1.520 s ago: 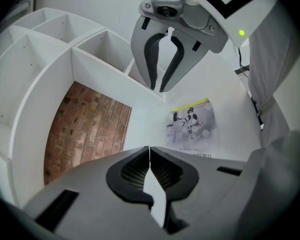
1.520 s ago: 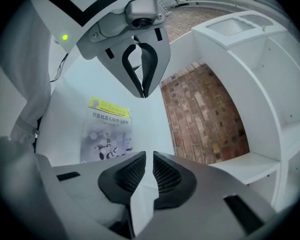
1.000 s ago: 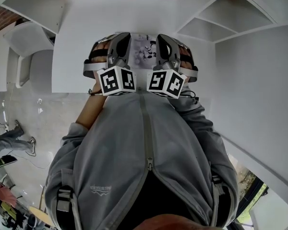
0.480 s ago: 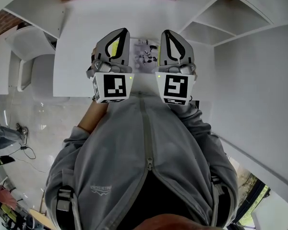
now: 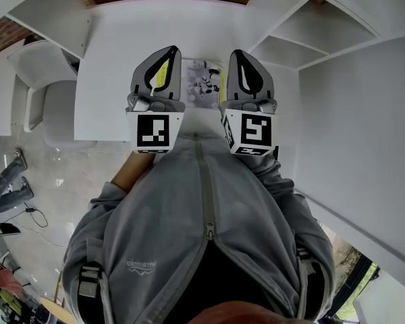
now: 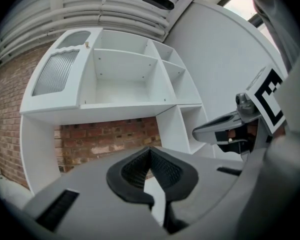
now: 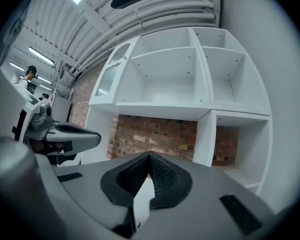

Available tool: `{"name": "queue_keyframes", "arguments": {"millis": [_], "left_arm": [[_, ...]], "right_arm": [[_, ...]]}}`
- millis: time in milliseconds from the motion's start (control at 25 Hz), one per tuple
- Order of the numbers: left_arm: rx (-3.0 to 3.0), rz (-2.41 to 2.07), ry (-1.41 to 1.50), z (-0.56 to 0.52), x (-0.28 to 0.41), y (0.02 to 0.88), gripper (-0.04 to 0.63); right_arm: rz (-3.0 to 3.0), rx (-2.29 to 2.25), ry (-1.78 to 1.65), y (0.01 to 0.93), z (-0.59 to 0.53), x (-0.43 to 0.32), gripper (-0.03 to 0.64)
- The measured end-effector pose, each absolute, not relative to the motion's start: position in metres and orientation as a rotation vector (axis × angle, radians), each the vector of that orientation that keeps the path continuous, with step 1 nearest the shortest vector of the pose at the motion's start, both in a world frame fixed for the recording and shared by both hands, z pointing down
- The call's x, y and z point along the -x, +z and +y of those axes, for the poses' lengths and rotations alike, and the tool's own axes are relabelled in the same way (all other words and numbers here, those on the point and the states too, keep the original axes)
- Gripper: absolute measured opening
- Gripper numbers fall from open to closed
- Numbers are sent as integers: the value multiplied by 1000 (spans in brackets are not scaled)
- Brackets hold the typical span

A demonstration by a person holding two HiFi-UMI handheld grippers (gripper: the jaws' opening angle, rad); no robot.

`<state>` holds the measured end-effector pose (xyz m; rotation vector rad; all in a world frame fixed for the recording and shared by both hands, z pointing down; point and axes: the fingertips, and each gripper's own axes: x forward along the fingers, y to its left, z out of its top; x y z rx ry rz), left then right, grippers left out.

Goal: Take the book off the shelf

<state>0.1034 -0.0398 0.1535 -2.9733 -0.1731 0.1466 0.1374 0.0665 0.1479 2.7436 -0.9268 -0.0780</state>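
Note:
A book (image 5: 204, 85) with a pale cover and a black-and-white drawing lies flat on the white desk (image 5: 121, 46), seen between my two grippers in the head view. My left gripper (image 5: 164, 52) hovers at its left, shut and empty. My right gripper (image 5: 241, 56) hovers at its right, also shut with nothing between the pads. Both point up toward the white shelf unit (image 6: 125, 79), whose compartments (image 7: 175, 79) look empty. In the left gripper view the jaws (image 6: 150, 152) meet, and the right gripper (image 6: 225, 129) shows beside them. In the right gripper view the jaws (image 7: 149, 157) meet too.
A brick wall (image 7: 155, 134) backs the desk under the shelves. More white compartments (image 5: 310, 25) stand at the right, with a tall white panel (image 5: 364, 133) beside me. A white chair (image 5: 40, 86) stands left of the desk. A person (image 7: 29, 75) stands far off at the left.
Both grippers have lifted off the book and tilted upward, their marker cubes turning toward me. The book stays flat on the desk.

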Motion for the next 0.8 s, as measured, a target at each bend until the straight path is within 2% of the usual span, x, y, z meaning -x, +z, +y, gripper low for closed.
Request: {"name": "queue_keyframes", "arguments": {"millis": [800], "left_arm": [[2999,-227,186,-35,-99,154,8]], "right_arm": [[-988,-2773,-70,150,60,-129,26]]}}
